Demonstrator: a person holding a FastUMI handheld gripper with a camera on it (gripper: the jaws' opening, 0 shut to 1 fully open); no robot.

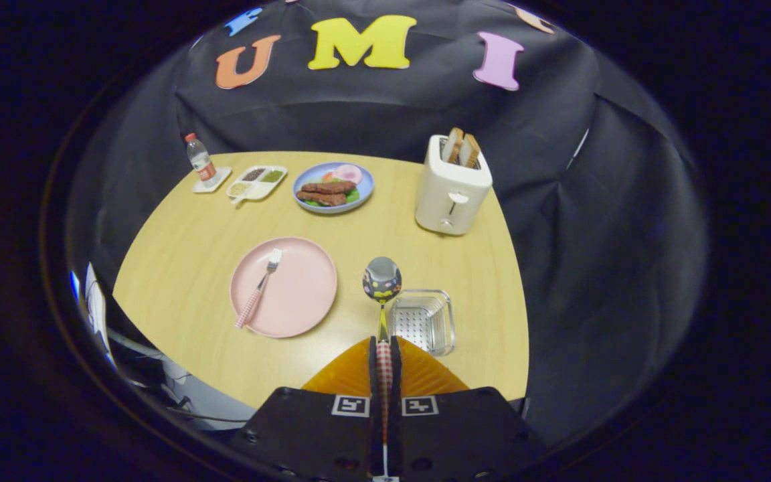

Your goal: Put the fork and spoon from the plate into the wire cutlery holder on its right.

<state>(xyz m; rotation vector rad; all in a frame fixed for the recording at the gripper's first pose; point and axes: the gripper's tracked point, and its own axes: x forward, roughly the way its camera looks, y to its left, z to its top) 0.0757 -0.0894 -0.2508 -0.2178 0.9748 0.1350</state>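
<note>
Quick count of what's on the desk (185, 254). One gripper (384, 348), two fingers pinched tight on one spoon (382, 280) by its checked handle. One fork (260, 288), lying on the one pink plate (305, 294). One wire holder (423, 321) just right of the spoon. One toaster (451, 191) with two slices of toast (461, 148) poking out the top. One blue plate (365, 187) of food: a couple of brown strips, something pink, a bit of green, can't count finer than that. One tray (257, 183) with three compartments. One bottle (200, 159) standing on one coaster (215, 184). So two plates, two pieces of cutlery total.
</note>
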